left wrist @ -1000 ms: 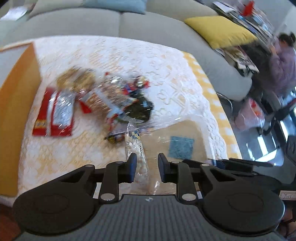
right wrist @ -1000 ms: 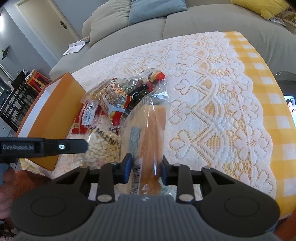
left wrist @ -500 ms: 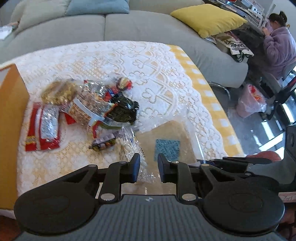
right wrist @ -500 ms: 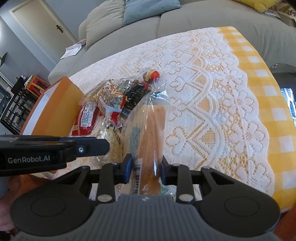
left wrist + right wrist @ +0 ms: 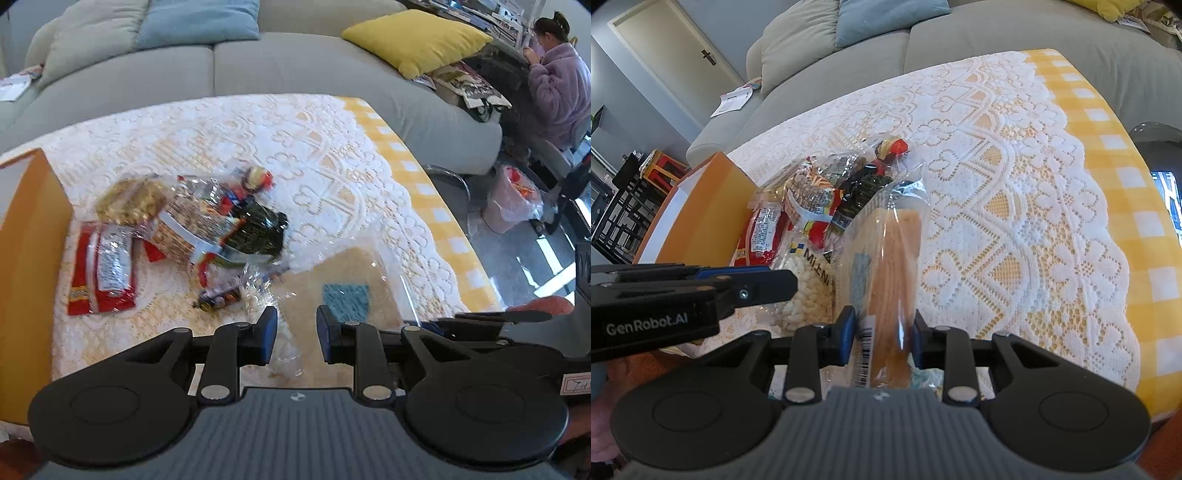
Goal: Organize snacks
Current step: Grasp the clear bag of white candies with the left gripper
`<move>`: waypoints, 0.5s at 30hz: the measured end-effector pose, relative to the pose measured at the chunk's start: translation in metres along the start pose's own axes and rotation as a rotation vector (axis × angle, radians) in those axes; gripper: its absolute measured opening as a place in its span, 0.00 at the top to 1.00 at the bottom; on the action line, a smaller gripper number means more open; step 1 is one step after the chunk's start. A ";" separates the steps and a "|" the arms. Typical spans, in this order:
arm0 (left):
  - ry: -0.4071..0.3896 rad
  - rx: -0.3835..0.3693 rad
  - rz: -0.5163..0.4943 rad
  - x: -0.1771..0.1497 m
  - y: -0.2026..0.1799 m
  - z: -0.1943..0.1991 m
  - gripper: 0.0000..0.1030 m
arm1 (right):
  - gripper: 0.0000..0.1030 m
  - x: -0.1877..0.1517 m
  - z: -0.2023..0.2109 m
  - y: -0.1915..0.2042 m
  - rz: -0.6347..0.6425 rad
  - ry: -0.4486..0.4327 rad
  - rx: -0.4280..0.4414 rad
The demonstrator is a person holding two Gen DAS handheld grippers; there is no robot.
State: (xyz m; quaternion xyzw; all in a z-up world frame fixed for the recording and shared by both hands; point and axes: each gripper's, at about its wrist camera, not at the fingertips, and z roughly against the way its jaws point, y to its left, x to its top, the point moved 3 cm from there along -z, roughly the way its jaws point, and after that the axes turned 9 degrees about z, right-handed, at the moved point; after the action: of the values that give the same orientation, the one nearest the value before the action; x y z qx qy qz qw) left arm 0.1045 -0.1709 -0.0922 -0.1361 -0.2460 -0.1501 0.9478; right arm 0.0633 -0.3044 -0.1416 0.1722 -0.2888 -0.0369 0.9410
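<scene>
The right gripper [image 5: 882,334] has its fingers clamped on a clear-wrapped pack of flat tan crackers [image 5: 892,266], pinching the near end across its narrow width, so the pack's long axis runs straight forward from the fingers and away over the lace-covered tabletop [image 5: 1015,206]. The same pack shows in the left wrist view as a broad tan sheet with a blue label [image 5: 345,291], lying ahead and to the right of the left gripper [image 5: 295,332], whose fingers stand apart with only a loose fold of clear wrapper between them; whether they touch that film cannot be told. The rest of the snacks sit in a heap [image 5: 207,225] ahead and to the left of the left fingers: a red packet [image 5: 101,273], a bag of nuts [image 5: 133,195], a dark green packet [image 5: 256,230]. A bag of white puffed pieces [image 5: 807,291] lies just left of the held pack. An orange box [image 5: 29,258] stands at the far left, beyond the heap. If that box is the destination, the crackers have to travel leftward across the pile, and the right gripper already has them; the left gripper is nearer the box and the loose packets.
</scene>
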 end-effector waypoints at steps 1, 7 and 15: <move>-0.033 0.022 0.008 0.001 0.002 0.004 0.69 | 0.72 0.000 0.000 0.000 0.000 0.000 0.000; -0.010 0.133 0.151 -0.002 0.045 -0.012 0.39 | 0.72 0.000 0.000 0.000 0.001 0.001 -0.001; 0.125 0.131 0.276 -0.025 0.092 -0.039 0.30 | 0.72 0.000 0.000 0.004 0.014 0.000 -0.006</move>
State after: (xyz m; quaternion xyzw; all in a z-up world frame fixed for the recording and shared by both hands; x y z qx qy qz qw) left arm 0.1327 -0.0936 -0.1543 -0.0970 -0.1747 -0.0105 0.9798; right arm 0.0629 -0.3011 -0.1404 0.1673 -0.2900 -0.0310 0.9418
